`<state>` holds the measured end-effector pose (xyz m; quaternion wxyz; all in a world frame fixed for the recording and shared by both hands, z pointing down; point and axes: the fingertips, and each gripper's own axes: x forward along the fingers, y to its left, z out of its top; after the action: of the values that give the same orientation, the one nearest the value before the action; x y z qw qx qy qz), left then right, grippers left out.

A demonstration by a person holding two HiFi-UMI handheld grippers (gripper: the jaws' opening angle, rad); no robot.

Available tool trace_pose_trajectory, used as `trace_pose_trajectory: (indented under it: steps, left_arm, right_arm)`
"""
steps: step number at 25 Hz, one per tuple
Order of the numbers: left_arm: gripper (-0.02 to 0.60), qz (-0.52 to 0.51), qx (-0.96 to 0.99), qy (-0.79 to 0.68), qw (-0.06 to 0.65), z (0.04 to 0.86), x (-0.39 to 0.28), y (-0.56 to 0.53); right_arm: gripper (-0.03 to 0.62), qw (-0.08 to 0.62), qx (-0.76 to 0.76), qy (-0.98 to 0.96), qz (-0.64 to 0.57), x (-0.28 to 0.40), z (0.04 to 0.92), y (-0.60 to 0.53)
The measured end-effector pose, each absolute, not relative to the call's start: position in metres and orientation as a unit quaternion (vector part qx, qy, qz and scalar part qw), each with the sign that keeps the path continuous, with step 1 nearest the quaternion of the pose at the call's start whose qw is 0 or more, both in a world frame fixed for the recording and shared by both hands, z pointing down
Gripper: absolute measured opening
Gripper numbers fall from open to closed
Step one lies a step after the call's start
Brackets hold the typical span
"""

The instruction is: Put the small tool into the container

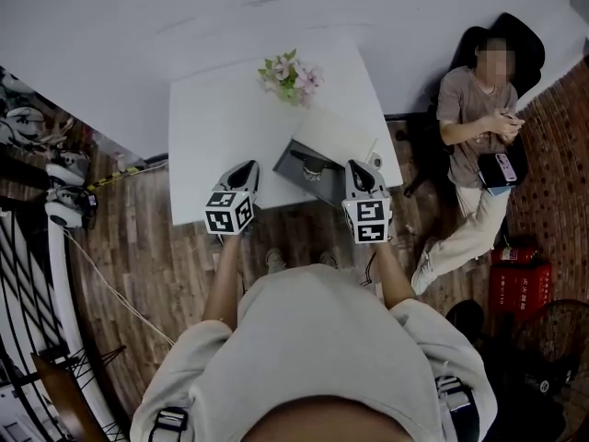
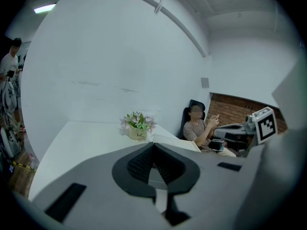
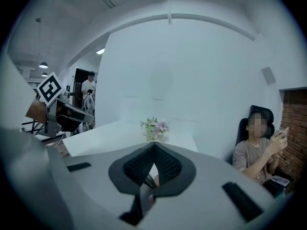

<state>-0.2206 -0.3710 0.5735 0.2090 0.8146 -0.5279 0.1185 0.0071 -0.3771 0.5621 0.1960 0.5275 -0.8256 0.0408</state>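
A grey open container with a white lid lies at the white table's near right edge. Inside it rests a small dark tool. My left gripper hangs over the table's front edge, left of the container, its jaws shut with nothing between them. On the container's right side is my right gripper, also shut. Through the gap under its jaws I glimpse a dark and reddish bit that I cannot identify.
A small pot of flowers stands at the table's far edge. A person sits in a black chair to the right, against the wall. A red box sits on the wooden floor at right; racks and gear stand at left.
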Motion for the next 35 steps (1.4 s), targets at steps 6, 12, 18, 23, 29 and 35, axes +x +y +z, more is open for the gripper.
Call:
trace_pose_trajectory:
  steps: [6,12,18,23,29,35]
  left_arm:
    - [0.009,0.122,0.815,-0.529,0.204,0.571,-0.217,-0.375]
    - [0.009,0.124,0.816,-0.524,0.211,0.58,-0.209,-0.375]
    - [0.009,0.126,0.818,-0.52,0.213,0.584,-0.204,-0.378]
    - [0.009,0.124,0.817,-0.521,0.215,0.584,-0.205,-0.379]
    - [0.009,0.124,0.815,-0.521,0.219,0.586,-0.205,-0.381]
    - [0.009,0.126,0.815,-0.52,0.222,0.589,-0.205,-0.381]
  right_arm:
    - [-0.002,0.156,0.554,-0.814,0.075,0.033,0.554,-0.378]
    - [-0.002,0.14,0.581,-0.796,0.094,0.059,0.559,-0.374]
    - [-0.002,0.139,0.597,-0.782,0.113,0.078,0.571,-0.371]
    - [-0.002,0.142,0.598,-0.779,0.122,0.079,0.578,-0.368]
    - [-0.002,0.151,0.59,-0.784,0.122,0.072,0.581,-0.37]
    - [-0.002,0.16,0.584,-0.787,0.119,0.068,0.585,-0.37]
